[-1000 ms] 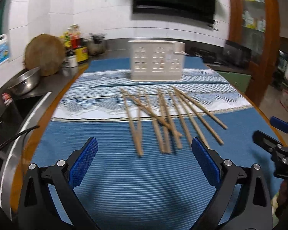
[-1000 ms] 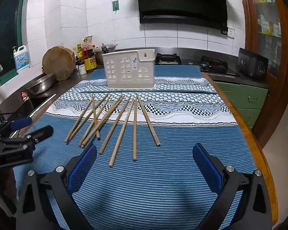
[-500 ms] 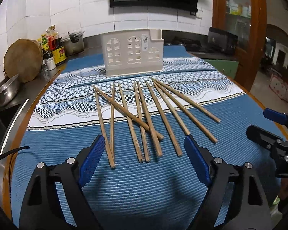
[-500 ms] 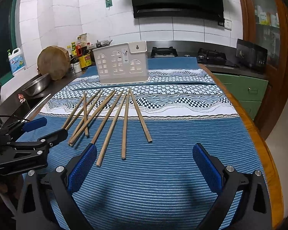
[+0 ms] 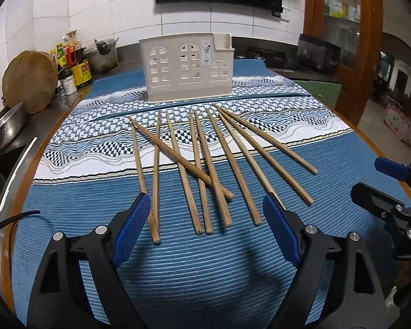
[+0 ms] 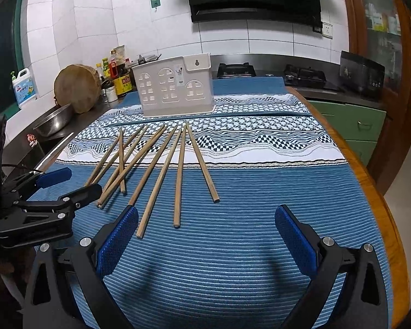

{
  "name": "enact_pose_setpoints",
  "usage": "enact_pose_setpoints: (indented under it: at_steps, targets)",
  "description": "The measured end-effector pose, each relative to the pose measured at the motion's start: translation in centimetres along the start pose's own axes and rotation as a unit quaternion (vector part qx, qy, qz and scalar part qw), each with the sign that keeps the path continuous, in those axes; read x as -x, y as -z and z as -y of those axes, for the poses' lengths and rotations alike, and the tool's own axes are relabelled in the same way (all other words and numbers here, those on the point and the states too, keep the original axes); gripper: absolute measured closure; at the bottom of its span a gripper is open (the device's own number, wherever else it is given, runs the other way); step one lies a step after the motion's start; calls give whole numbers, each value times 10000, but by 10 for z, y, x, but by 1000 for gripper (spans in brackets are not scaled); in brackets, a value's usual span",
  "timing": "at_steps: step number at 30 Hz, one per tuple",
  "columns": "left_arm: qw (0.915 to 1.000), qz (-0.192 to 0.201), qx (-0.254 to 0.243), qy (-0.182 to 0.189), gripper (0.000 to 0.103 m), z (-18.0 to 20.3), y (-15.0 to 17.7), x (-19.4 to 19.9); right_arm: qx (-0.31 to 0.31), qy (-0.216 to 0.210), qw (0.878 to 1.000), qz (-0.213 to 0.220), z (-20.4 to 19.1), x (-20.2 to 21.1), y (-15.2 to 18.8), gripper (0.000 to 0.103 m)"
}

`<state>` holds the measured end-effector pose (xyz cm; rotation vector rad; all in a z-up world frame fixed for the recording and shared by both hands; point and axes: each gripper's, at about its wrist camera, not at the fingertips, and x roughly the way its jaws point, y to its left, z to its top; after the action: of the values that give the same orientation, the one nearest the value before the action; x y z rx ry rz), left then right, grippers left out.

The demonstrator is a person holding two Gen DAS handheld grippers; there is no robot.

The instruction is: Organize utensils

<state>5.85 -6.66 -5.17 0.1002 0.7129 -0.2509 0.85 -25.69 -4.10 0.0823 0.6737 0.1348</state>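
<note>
Here the near ends of several wooden chopsticks (image 5: 205,170) slip behind the blue ribbed pads of the left gripper (image 5: 205,227), so their tips are hidden there. Its fingers (image 5: 131,229) stand spread apart, grasping nothing. In the right wrist view, the right gripper (image 6: 205,235) is likewise spread wide over bare cloth, with one stick end just beside its left pad. The chopsticks, slim, straight and pale brown, lie fanned on a ribbed blue tablecloth (image 5: 205,268) with a patterned white band covering the table; one crosses the others diagonally. Behind them stands a cream plastic utensil holder (image 5: 189,71) with arched cut-out windows; its inside cannot be seen. A round wooden block (image 6: 78,87) leans at the counter's edge.
</note>
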Motion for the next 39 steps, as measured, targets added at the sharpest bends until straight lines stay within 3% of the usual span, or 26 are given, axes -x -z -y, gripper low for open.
enact_pose_setpoints:
  at_steps: [4, 14, 21, 28, 33, 39]
  targets:
    - [10000, -11, -46, -85, 22, 1, 0, -1, -2, 0, 10000, 1, -1, 0, 0, 6]
    - [9991, -51, -35, 408, 23, 5, -1, -4, -3, -23, 10000, -6, -2, -1, -1, 6]
    - [9991, -69, -58, 419, 24, 9, -5, -6, -30, -51, 10000, -21, 0, -4, 0, 6]
    - [9978, -115, 65, 653, 66, 9, -4, -15, -64, -45, 10000, -13, 2, -4, 0, 6]
    - [9979, -139, 54, 632, 76, 8, -2, -21, -108, -68, 9999, -50, 3, -7, 2, 6]
    - [9977, -238, 83, 622, 79, 5, -1, -31, -110, -96, 9999, -82, 4, -10, 2, 6]
